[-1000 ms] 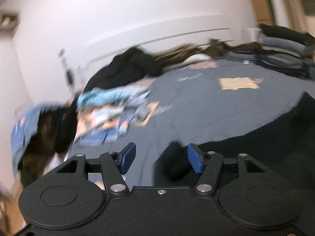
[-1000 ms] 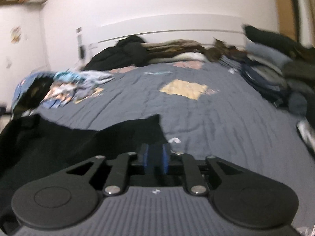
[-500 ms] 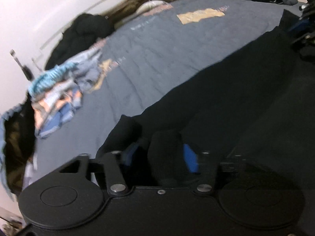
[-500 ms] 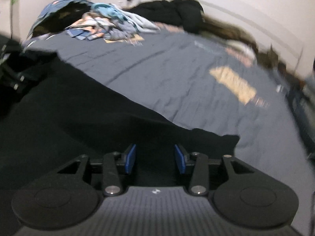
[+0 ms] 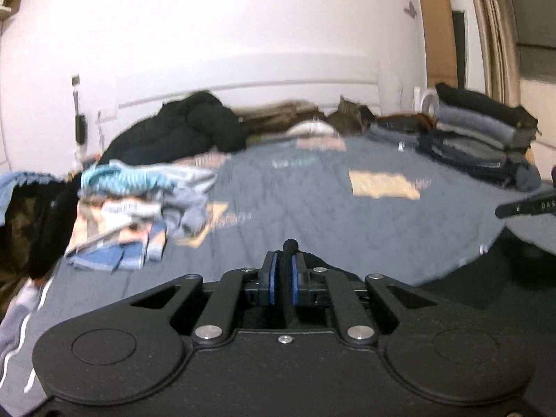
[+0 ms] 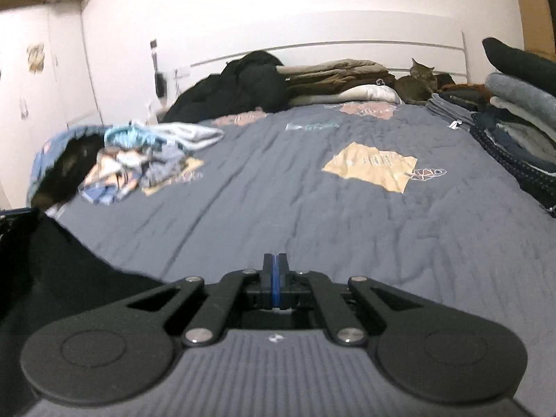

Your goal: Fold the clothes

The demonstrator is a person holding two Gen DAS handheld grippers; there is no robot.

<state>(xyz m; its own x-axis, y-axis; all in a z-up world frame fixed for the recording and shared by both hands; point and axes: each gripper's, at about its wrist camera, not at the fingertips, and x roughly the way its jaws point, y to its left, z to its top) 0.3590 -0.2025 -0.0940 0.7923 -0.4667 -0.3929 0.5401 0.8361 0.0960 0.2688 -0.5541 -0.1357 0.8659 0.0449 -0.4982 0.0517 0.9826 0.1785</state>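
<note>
A black garment hangs stretched low across the near end of the bed. My left gripper is shut on one bunched edge of it, and a fold of black cloth pokes up between the blue pads. In the right wrist view the garment fills the lower left and runs under my right gripper, whose pads are pressed together. The left wrist view shows the right gripper at the far right edge, with the cloth's edge rising up to it.
A grey-blue quilt covers the bed. A loose heap of light clothes lies at its left, and a folded stack stands at its right. At the headboard are a black jacket, folded blankets and a cat.
Both grippers dipped toward the black garment, the right one opening, then closed on it. Both views have since swung back up level over the bed.
</note>
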